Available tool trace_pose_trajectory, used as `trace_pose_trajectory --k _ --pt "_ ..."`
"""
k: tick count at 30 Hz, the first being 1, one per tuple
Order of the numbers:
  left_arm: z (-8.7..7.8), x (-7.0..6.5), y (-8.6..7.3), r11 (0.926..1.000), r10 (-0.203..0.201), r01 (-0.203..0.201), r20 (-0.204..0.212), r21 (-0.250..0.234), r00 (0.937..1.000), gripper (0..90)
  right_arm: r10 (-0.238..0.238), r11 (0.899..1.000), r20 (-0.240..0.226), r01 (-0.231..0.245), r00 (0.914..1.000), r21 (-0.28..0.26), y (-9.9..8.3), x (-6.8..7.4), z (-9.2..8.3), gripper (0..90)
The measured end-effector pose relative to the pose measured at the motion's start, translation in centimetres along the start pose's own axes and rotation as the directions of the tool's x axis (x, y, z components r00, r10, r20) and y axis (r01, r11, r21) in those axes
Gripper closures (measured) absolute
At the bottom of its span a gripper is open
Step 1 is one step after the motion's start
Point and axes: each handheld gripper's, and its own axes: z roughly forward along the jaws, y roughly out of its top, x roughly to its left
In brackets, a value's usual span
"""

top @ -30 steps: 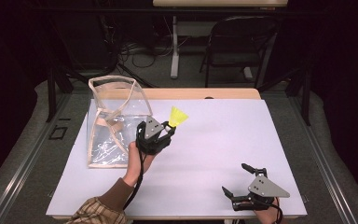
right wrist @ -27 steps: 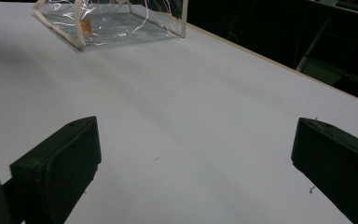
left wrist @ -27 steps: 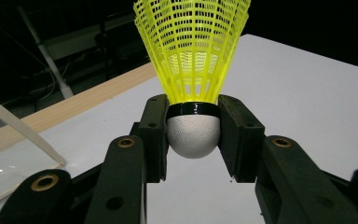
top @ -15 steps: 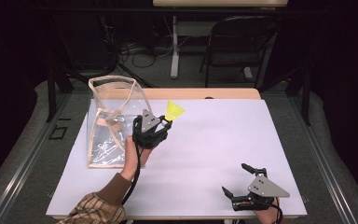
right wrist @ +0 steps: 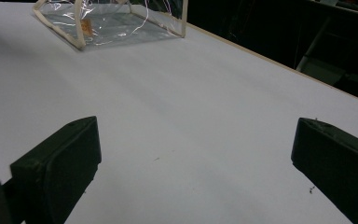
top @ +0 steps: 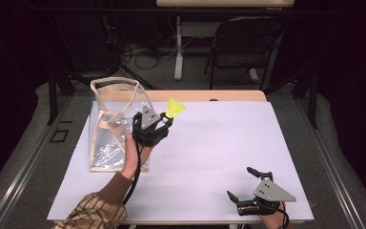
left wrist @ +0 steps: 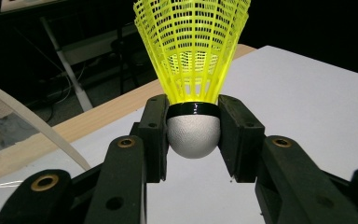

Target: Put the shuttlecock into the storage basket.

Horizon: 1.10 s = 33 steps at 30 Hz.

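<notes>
My left gripper (top: 164, 123) pinches the yellow shuttlecock (left wrist: 193, 70) by its white cork, left of centre beside the clear bag (top: 112, 121) (label unreadable); my right gripper (top: 248, 187) gapes, lower right.

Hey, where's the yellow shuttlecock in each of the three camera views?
High view: shuttlecock left of centre, at the left gripper, beside the clear bag.
Left gripper view: top centre, white cork clamped between the jaws.
Right gripper view: not in it.
Shared landmark: the clear bag.
</notes>
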Motion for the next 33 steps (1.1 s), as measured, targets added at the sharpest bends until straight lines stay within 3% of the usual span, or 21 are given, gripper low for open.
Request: trace_pose_trajectory --k 33 --pt "0.4 2.5 1.8 0.9998 -0.017 0.016 -0.03 -0.006 0.9994 64.7 0.0 1.0 -0.001 0.0 1.0 0.001 0.0 0.0 0.0 1.0"
